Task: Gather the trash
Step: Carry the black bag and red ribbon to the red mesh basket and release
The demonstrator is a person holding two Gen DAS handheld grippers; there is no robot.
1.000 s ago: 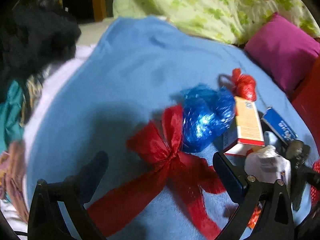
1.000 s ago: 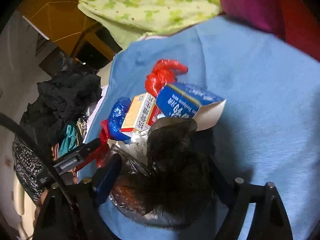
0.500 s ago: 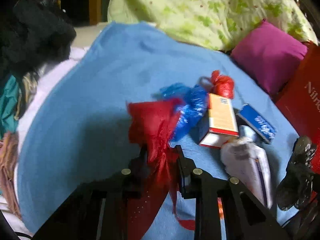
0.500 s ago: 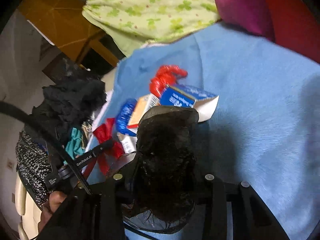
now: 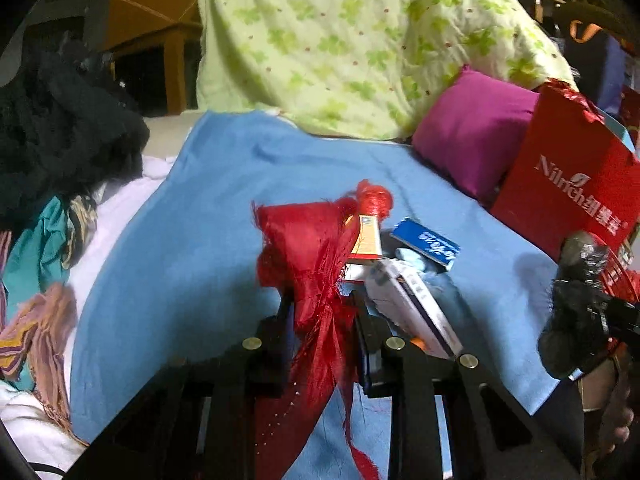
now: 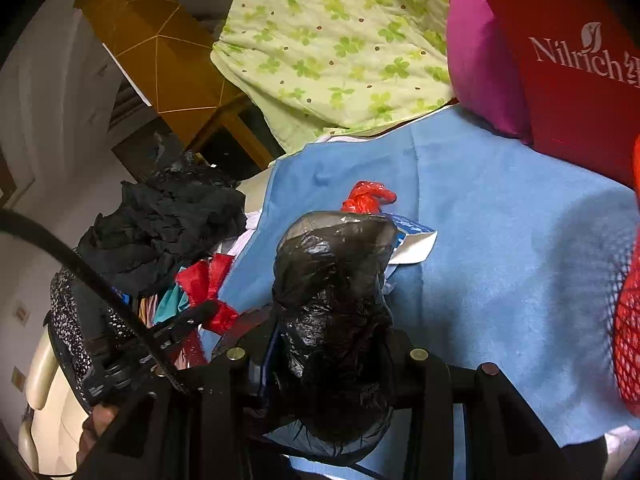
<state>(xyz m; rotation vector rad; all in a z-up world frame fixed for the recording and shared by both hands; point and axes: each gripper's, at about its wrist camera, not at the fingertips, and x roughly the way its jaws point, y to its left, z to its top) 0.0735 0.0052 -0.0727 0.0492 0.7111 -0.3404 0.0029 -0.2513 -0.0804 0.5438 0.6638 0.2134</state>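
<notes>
Left wrist: left gripper fingers just closed, clamped on red ribbon, bow sticking up past the tips, tails hanging below. Boxes and a red bag lie on the blue blanket beyond.

Right wrist: right gripper fingers just narrowed, pinching black bag, which stands up between them, probably clear of the blanket.

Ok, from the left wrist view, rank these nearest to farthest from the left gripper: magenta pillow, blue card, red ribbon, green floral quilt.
1. red ribbon, pinched in the left gripper
2. blue card, just right on the blue blanket
3. magenta pillow, farther right at the blanket's edge
4. green floral quilt, at the back
</notes>
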